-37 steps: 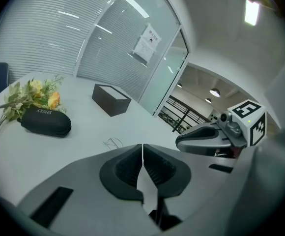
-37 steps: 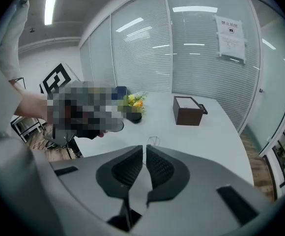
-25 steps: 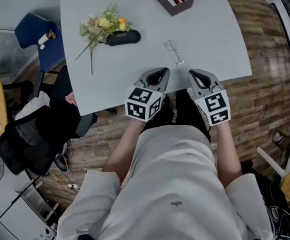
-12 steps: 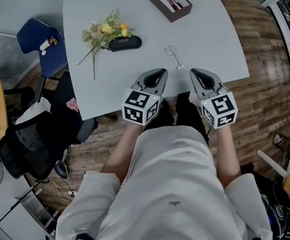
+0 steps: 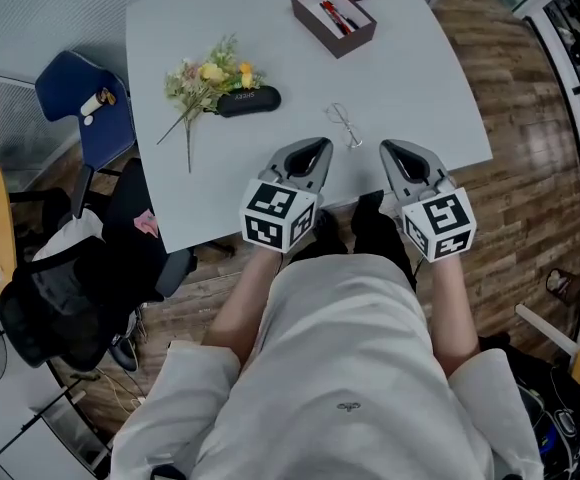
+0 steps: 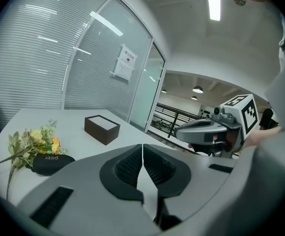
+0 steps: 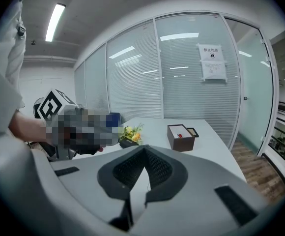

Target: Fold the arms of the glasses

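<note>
Head view: the glasses (image 5: 345,126) lie near the table's (image 5: 420,68) near edge, too small to tell whether folded. Left gripper (image 5: 318,144) and right gripper (image 5: 390,148) hover over that edge, jaws pressed together, empty. If open, pinch lightly by the hinge.

Bright, even office light washes the pale bench (image 5: 250,8), where the glasses (image 5: 344,125) show only as a thin, faint outline and shadows are soft. The wooden floor (image 5: 535,108) gleams. Both gripper views bulge fisheye, corners black; a ceiling strip light (image 6: 214,6) blows out white.
</note>
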### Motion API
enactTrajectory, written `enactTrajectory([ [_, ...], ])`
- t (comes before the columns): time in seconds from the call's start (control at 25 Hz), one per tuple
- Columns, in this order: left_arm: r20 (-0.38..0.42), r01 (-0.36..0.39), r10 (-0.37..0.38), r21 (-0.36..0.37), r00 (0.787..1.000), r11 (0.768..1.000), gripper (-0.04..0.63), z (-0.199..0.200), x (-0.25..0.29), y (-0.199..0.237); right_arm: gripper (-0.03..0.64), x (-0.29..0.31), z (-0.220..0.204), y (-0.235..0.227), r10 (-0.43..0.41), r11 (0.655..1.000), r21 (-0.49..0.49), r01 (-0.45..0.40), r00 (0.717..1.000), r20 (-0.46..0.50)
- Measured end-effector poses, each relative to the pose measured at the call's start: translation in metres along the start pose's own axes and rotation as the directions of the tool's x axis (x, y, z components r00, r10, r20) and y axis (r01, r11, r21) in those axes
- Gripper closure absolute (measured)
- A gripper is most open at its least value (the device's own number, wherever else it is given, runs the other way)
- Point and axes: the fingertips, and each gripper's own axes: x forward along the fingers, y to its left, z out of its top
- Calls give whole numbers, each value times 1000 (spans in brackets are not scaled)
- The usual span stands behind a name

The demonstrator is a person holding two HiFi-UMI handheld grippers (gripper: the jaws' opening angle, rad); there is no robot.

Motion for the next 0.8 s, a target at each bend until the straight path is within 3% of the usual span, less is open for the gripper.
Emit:
enactTrajectory([
  [0.8,2,-9,9,10,1000,1000,572,-1,-3,-2,613,-1,4,2,13,1000,19,-13,1000,17],
])
